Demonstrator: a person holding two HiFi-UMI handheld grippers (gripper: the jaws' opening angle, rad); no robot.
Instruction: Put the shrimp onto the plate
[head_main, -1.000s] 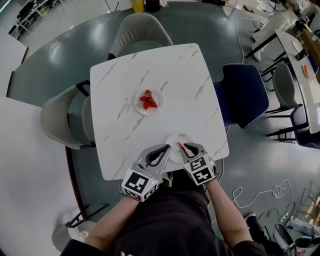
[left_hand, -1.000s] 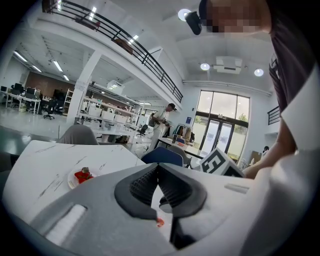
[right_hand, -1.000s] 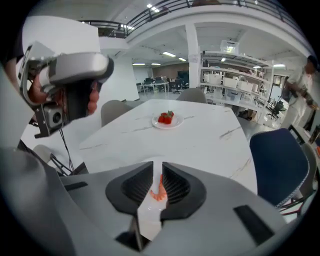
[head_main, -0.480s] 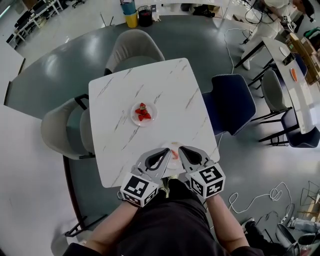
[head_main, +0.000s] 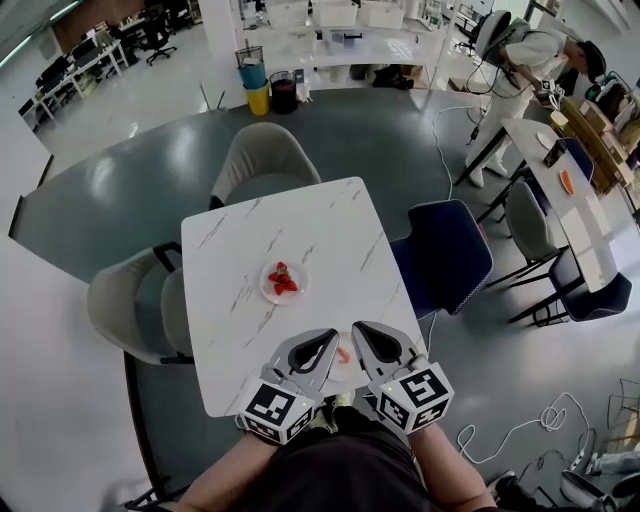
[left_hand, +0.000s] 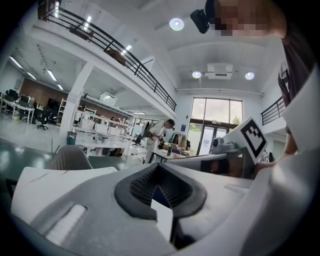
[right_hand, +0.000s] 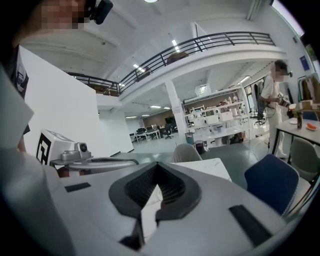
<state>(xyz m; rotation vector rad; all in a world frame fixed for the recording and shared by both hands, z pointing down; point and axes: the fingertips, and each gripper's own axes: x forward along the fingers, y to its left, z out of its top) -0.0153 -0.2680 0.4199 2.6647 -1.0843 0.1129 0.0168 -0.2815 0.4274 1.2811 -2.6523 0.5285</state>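
Observation:
A small orange-pink shrimp lies on the near white plate at the table's front edge, between my two grippers. My left gripper is just left of it and my right gripper just right of it; both hover over the plate's sides and hide much of it. Each is shut with nothing in it. In the left gripper view the left gripper points out across the room, its tips together. The right gripper looks the same in its own view.
A second small plate with red pieces sits mid-table on the white marble table. Grey chairs stand at the far side and left, a blue chair at the right. A person stands far back right.
A second ago the shrimp was at the right gripper's tips; it now lies on the near plate. Both grippers have drawn back toward the body and the view has risen.

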